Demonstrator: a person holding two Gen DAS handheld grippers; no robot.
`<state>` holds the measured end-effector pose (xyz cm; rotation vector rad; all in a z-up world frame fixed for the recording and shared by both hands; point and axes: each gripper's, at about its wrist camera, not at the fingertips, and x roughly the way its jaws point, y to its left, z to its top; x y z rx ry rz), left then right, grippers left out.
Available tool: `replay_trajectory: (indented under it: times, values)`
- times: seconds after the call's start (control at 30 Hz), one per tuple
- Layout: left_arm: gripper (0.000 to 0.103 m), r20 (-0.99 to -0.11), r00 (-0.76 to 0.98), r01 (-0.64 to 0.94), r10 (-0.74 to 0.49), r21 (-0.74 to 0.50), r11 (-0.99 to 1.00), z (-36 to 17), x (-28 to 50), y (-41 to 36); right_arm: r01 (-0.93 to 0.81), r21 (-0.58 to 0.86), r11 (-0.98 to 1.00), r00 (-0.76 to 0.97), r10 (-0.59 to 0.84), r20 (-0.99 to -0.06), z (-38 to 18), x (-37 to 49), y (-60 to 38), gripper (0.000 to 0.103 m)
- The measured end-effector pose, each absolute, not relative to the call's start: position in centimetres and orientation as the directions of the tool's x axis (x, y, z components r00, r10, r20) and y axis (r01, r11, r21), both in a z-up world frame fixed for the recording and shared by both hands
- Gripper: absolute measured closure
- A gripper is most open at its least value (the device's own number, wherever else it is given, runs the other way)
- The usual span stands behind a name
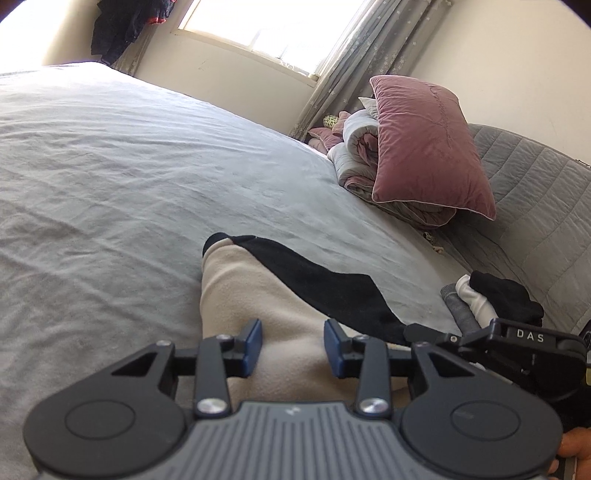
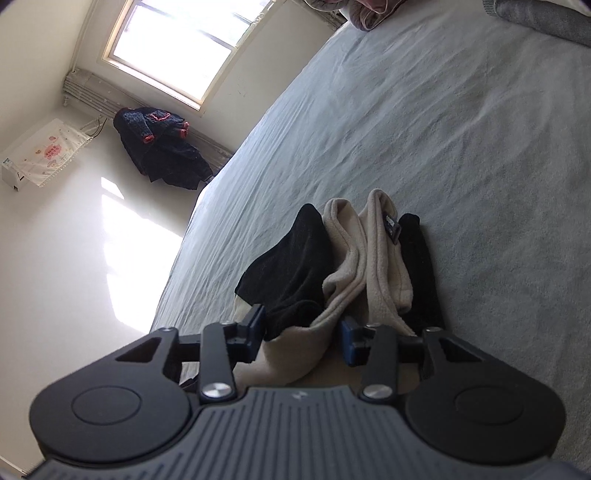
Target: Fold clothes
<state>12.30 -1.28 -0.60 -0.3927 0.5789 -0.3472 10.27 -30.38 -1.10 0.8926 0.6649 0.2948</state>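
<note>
Left hand-held gripper (image 1: 293,347) sits low over the bed (image 1: 110,177), jaws part open, cream-and-black fleece garment (image 1: 258,295) bunched between the blue pads (image 1: 334,347). The pads seem to touch the cloth, but I cannot tell whether they pinch it. The garment runs forward from the jaws, its black panel off to the right side.

Right hand-held gripper (image 2: 304,334) is also part open, jaws around a cream fold of the same garment (image 2: 351,258); black fabric is against its left pad (image 2: 256,326). Grip looks closed on the cloth.

Small pile of clothes (image 1: 491,295) lies just right of the left hand-held gripper. Pink pillow (image 1: 428,147) on folded bedding is far ahead-right, near the window (image 1: 266,26).
</note>
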Motion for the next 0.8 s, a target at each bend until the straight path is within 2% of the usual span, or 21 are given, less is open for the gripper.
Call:
replay_trajectory:
  times: [0.1,0.27,0.4,0.57,0.63,0.7,0.8]
  values:
    - [0.066,-0.424,0.803,0.211,-0.417,-0.453,0.866,0.5,12.5,-1.1,-0.008,0.779,0.627,0.793,0.479,-0.377,0.0,9.3,-30.8,0.074]
    - [0.066,-0.419,0.8,0.258,-0.43,-0.406,0.877,1.3,13.0,-2.6,-0.049,0.738,0.673,0.825,0.444,-0.35,1.4,7.6,-31.4,0.074]
    - [0.066,-0.437,0.786,0.309,-0.438,-0.336,0.89,0.9,13.0,-4.8,-0.017,0.736,0.677,0.819,0.432,-0.378,0.9,8.4,-31.5,0.074]
    - [0.066,-0.484,0.764,0.356,-0.426,-0.234,0.905,-1.4,12.5,-6.7,0.054,0.669,0.741,0.768,0.397,-0.502,-0.5,9.3,-30.9,0.076]
    - [0.066,-0.458,0.787,0.392,-0.413,-0.146,0.908,-2.2,11.5,-7.3,0.052,0.63,0.775,0.746,0.39,-0.54,-1.0,9.3,-30.6,0.076]
    - [0.066,-0.446,0.797,0.408,-0.407,-0.098,0.908,-2.3,10.9,-7.5,0.032,0.614,0.789,0.744,0.392,-0.542,-0.9,9.0,-30.6,0.076]
    - [0.066,-0.442,0.795,0.417,-0.416,-0.102,0.903,-2.2,11.0,-7.2,0.001,0.603,0.798,0.76,0.392,-0.519,-0.3,8.5,-30.8,0.066]
